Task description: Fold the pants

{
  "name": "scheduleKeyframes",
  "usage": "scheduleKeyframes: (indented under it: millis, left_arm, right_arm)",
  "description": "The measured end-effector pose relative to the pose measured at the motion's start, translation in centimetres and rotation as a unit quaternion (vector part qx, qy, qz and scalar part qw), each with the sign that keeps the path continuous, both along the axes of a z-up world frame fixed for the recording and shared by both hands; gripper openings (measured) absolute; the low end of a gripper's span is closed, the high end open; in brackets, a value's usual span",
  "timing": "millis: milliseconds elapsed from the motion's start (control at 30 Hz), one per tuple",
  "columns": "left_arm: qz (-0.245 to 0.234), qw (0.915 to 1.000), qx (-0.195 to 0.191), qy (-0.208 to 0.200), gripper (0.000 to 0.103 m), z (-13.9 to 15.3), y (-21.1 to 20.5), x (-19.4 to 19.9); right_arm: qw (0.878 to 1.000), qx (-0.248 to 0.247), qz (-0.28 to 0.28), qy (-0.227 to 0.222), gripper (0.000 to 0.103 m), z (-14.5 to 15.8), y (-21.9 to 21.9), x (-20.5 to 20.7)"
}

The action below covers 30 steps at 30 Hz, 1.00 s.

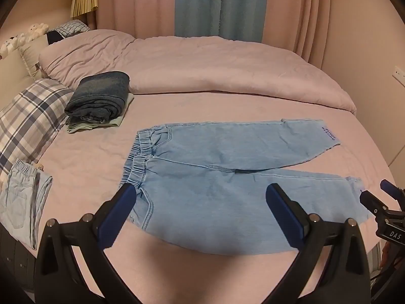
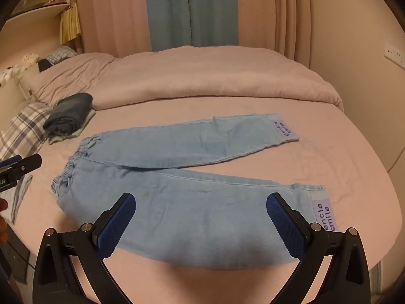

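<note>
Light blue denim pants [image 1: 215, 177] lie flat on the pink bed sheet [image 1: 88, 157], waistband to the left, two legs spread to the right. In the right wrist view the pants [image 2: 192, 197] show purple cuff labels. My left gripper [image 1: 200, 197] is open and empty, hovering over the near leg by the waistband. My right gripper [image 2: 201, 207] is open and empty, over the near leg toward its cuff. The right gripper also shows at the right edge of the left wrist view [image 1: 377, 197]. The left gripper shows at the left edge of the right wrist view [image 2: 20, 164].
A folded stack of dark denim [image 1: 100, 98] sits at the back left beside a plaid pillow [image 1: 27, 121]. Another light denim garment [image 1: 22, 200] lies at the left bed edge. A bunched pink duvet [image 1: 202, 68] spans the back. Curtains hang behind.
</note>
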<state>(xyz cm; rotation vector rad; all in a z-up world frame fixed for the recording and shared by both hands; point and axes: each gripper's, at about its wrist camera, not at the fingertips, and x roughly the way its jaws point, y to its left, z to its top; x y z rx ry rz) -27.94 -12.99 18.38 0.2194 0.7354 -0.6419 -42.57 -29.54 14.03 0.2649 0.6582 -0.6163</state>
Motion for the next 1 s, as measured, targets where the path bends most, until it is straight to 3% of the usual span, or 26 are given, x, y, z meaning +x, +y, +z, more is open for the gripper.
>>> scheduleKeyframes:
  millis: [1000]
  left_arm:
    - [-0.005,1.0,-0.004,0.001,0.103,0.26,-0.29,-0.29]
  right_arm:
    - [1.0,0.0,0.0,0.001,0.103,0.32,-0.04,-0.17]
